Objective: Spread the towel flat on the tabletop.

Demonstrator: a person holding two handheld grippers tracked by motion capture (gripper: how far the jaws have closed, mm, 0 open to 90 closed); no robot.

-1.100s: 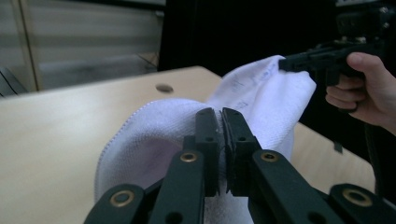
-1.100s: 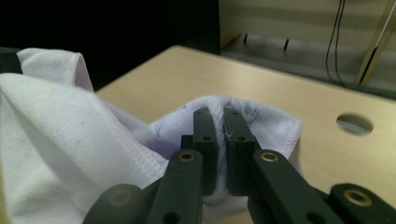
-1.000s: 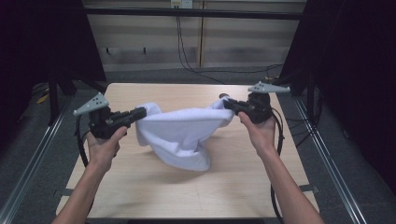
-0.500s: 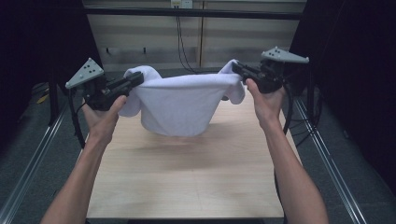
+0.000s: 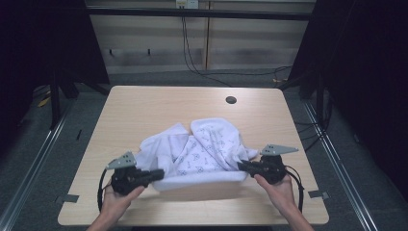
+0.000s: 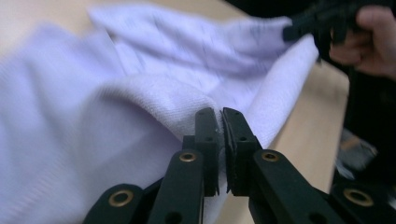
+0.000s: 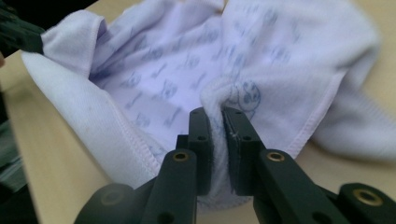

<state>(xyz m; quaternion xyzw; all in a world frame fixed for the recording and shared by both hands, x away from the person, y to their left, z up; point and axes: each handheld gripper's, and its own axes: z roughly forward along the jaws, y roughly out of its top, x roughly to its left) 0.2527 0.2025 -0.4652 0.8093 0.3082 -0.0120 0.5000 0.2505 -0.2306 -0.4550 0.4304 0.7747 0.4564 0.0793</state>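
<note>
A white garment [image 5: 202, 149] with a faint blue print lies crumpled on the wooden table [image 5: 144, 106], its near hem stretched between both grippers. My left gripper [image 5: 161, 174] holds the hem's left end, jaws shut tight on a fold of the garment [image 6: 140, 93]. My right gripper [image 5: 240, 166] holds the right end. Its jaws have just been opening a little, and a thick fold of the garment [image 7: 280, 60] still fills the gap between the pads. Both grippers sit low near the table's front edge, each in a hand.
A round cable hole [image 5: 231, 100] sits at the table's far right. Dark curtains and metal floor rails flank the table. Cables hang on the back wall. In the left gripper view the other hand [image 6: 369, 37] shows far off.
Both hands dropped from chest height toward the near table edge. The garment, hanging spread in the air before, now rests bunched on the tabletop.
</note>
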